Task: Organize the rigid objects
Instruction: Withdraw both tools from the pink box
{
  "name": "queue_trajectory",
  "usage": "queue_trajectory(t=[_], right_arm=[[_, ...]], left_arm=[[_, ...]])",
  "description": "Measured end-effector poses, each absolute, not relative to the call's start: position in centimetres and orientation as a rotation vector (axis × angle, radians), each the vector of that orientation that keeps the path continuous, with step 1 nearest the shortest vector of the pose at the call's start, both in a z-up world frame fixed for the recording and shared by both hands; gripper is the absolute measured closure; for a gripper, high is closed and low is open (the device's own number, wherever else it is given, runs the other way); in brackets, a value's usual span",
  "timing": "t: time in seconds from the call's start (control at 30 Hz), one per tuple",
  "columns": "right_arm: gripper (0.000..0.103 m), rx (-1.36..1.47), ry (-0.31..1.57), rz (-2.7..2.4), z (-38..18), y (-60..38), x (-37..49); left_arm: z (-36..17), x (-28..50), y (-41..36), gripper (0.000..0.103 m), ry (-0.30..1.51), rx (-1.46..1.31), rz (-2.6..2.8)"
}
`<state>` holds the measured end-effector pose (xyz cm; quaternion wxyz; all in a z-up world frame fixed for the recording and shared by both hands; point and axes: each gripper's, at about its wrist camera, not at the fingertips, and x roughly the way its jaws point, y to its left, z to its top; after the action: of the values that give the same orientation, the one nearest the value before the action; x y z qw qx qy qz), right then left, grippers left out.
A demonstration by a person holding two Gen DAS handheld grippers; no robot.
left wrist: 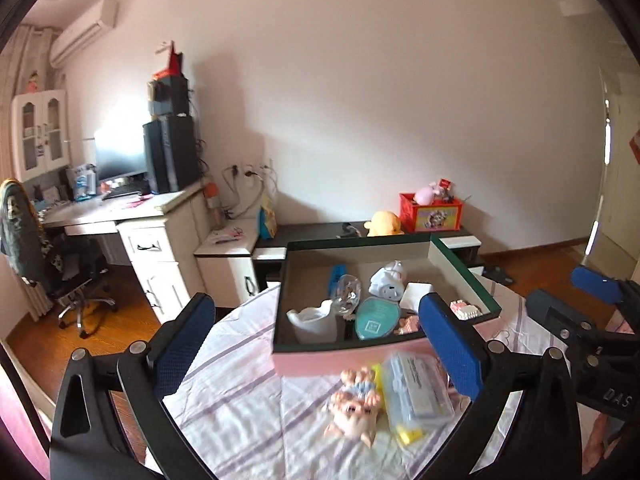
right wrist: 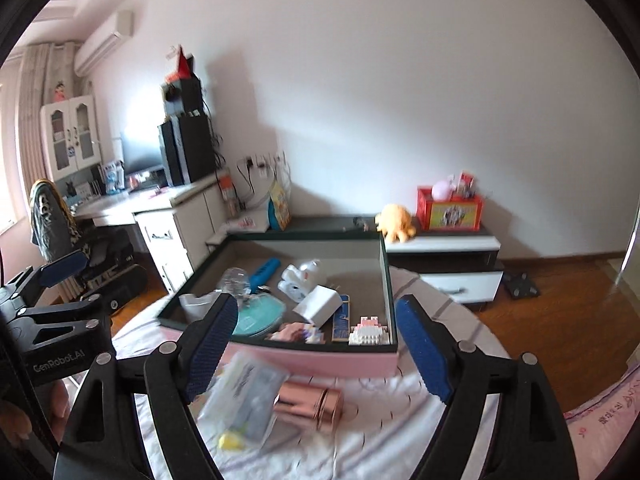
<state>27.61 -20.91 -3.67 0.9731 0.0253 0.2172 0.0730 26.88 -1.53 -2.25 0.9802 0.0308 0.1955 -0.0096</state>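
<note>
A pink box with a dark green rim stands open on the striped bed sheet. Inside lie a white cup, a clear glass piece, a teal oval case, a white charger and a white brick figure. In front of the box lie a pig figurine, a clear plastic case and a rose-gold cylinder. My left gripper hovers open above these loose things, holding nothing. My right gripper is open and empty too.
Beyond the bed stands a low cabinet with a red crate and a yellow plush. A white desk and an office chair are at the left. A wooden floor runs to the right.
</note>
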Motion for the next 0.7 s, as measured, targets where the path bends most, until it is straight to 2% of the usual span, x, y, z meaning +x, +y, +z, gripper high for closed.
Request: queue_trajectory(t=[0.2, 0.3, 0.7], right_arm=[[0.010, 0.000, 0.333, 0.126, -2.8, -19.0, 19.8], [0.000, -0.027, 0.313, 0.102, -2.8, -18.1, 16.9], [0.000, -0.006, 0.246, 0.097, -1.9, -17.6, 9.9]], left_arm=[[-1.8, 19.2, -0.9, 0.000, 0.340, 0.058, -0.004], [-1.7, 16.3, -0.8, 0.000, 0.325, 0.063, -0.020], [-0.6, 11.4, -0.7, 0.000, 0.291, 0.051, -0.042]])
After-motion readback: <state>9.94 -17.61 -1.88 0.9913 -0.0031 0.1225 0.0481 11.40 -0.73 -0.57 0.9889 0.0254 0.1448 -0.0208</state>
